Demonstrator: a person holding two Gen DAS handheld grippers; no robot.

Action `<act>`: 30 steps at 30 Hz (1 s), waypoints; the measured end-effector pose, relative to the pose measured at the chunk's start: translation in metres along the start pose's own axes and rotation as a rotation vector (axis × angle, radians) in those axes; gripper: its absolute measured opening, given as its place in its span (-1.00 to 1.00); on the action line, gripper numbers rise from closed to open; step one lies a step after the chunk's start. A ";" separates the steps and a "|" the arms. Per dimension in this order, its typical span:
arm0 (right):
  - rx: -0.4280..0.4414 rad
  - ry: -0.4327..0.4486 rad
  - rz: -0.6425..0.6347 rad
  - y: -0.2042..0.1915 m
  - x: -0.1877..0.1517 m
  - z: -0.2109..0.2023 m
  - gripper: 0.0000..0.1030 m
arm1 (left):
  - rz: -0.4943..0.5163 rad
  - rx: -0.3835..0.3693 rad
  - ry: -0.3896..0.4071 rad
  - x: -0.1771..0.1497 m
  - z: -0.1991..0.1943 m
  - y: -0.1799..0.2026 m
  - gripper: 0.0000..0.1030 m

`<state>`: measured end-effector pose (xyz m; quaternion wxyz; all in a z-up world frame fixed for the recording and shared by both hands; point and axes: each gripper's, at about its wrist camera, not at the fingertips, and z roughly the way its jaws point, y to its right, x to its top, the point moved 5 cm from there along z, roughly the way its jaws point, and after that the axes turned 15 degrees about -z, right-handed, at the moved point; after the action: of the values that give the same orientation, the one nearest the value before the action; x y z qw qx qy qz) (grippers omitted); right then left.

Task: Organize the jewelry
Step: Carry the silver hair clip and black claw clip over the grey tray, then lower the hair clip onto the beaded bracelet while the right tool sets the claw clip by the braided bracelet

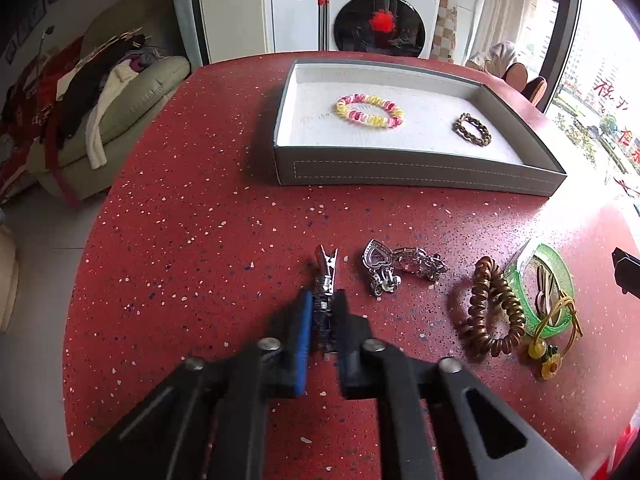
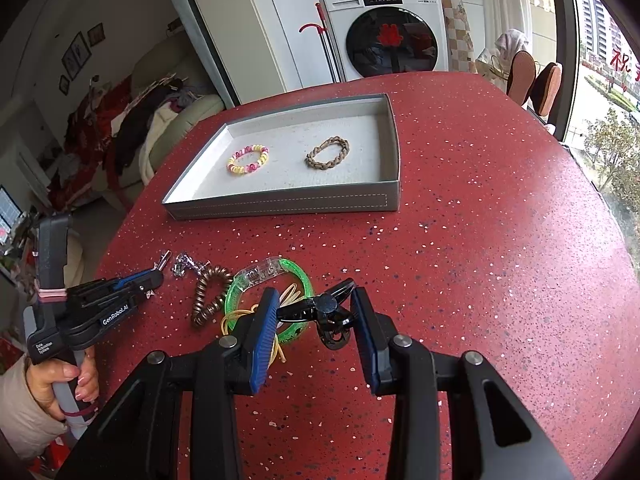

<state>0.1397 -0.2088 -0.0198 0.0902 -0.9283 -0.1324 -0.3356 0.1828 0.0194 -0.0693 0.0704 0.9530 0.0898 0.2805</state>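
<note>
The left gripper (image 1: 323, 300) is clamped on a silver hair clip (image 1: 326, 272) that lies on the red speckled table (image 1: 180, 240). The clip's long axis runs in line with the fingers, and its forked, open end points straight ahead of the fingertips toward the grey tray (image 1: 400, 170). The rear part of the clip sits between the pads; the forked end projects beyond them.

Just right of the left gripper's tips lies a silver rhinestone clip (image 1: 400, 268) with its long axis crosswise to the fingers. Further right lie a brown coil hair tie (image 1: 492, 308) and a green bangle (image 1: 556, 292), touching each other.

The tray sits ahead of both grippers, well apart from the loose items. It holds a pink-and-yellow coil hair tie (image 1: 370, 111) on the left and a braided brown hair tie (image 1: 472, 129) on the right, apart from each other.

The right gripper (image 2: 316, 312) is closed on a black claw clip (image 2: 326, 312), held above the table. The claw clip's long axis spans crosswise between the two pads.
</note>
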 end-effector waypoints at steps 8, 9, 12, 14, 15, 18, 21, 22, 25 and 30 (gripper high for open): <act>0.011 0.019 0.010 0.001 0.013 -0.001 -0.22 | -0.028 -0.105 0.017 0.008 -0.018 0.000 -0.50; 0.013 0.021 0.012 0.002 0.016 0.000 -0.22 | -0.025 -0.111 0.026 0.011 -0.022 0.001 -0.50; 0.021 0.029 0.015 0.004 0.026 0.002 -0.22 | -0.028 -0.140 0.042 0.022 -0.032 0.007 -0.50; 0.020 0.034 0.009 0.005 0.033 0.004 -0.22 | -0.024 -0.158 0.054 0.032 -0.038 0.012 -0.50; 0.019 0.036 0.004 0.006 0.038 0.005 -0.22 | -0.020 -0.166 0.061 0.038 -0.040 0.015 -0.50; 0.024 0.041 -0.003 0.010 0.053 0.009 -0.22 | -0.002 -0.187 0.081 0.054 -0.045 0.025 -0.50; 0.029 0.047 0.000 0.016 0.069 0.015 -0.22 | 0.013 -0.203 0.091 0.072 -0.043 0.036 -0.50; 0.031 0.048 0.002 0.018 0.074 0.018 -0.22 | 0.014 -0.208 0.093 0.078 -0.042 0.039 -0.50; 0.037 0.048 0.012 0.026 0.091 0.030 -0.22 | 0.022 -0.217 0.095 0.096 -0.034 0.049 -0.50; 0.044 0.039 0.039 0.040 0.116 0.051 -0.22 | 0.034 -0.215 0.088 0.124 -0.015 0.063 -0.50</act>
<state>0.2682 -0.2118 0.0137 0.1195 -0.9217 -0.1200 -0.3491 0.2855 -0.0146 0.0197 0.1635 0.9281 0.0462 0.3314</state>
